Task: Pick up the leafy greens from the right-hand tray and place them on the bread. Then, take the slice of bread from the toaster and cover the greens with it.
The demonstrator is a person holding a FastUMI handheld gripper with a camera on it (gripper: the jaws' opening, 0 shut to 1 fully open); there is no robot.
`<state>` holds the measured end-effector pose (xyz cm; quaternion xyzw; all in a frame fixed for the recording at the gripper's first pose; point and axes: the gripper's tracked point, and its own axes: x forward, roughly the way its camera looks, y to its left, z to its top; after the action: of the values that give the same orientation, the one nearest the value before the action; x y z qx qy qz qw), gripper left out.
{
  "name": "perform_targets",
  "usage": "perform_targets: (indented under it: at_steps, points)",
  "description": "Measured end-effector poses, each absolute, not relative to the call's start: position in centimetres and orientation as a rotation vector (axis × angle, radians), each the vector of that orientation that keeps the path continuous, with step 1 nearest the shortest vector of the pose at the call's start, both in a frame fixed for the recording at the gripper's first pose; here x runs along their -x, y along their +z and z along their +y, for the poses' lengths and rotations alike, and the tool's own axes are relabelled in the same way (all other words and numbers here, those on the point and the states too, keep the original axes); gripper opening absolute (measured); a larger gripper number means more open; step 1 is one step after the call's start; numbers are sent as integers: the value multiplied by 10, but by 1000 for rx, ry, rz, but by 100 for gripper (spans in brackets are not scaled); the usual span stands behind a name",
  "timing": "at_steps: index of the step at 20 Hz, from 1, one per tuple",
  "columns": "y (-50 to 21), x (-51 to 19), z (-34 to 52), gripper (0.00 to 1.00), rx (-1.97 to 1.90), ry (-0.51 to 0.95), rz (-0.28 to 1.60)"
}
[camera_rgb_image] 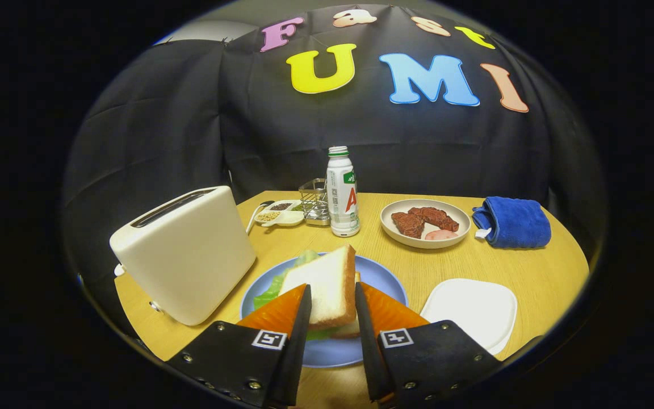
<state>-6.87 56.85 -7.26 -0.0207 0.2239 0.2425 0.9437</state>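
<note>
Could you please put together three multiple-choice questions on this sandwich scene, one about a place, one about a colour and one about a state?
1. Where is the top slice of bread?
A. In the toaster slot
B. Between the jaws, over the greens on the blue plate
C. On the white tray

2. What colour is the folded towel beyond the white tray?
A. Blue
B. Red
C. Yellow

3. What state is the white tray in?
A. Piled with greens
B. Holding meat
C. Bare

Answers:
1. B: the gripper has a jaw on each side of the slice, which sits tilted above the green leaves on the plate, beside the toaster.
2. A: the towel is plainly blue.
3. C: nothing lies on the tray; the meat is on the round dish farther back.
</note>
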Motion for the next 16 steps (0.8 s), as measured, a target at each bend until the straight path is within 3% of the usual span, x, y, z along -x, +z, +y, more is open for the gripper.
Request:
perform_targets:
  at_steps: [9,16]
  points:
    - [-64,72,565,46,53,511,430]
    - [-7,71,526,46,-5,472,223]
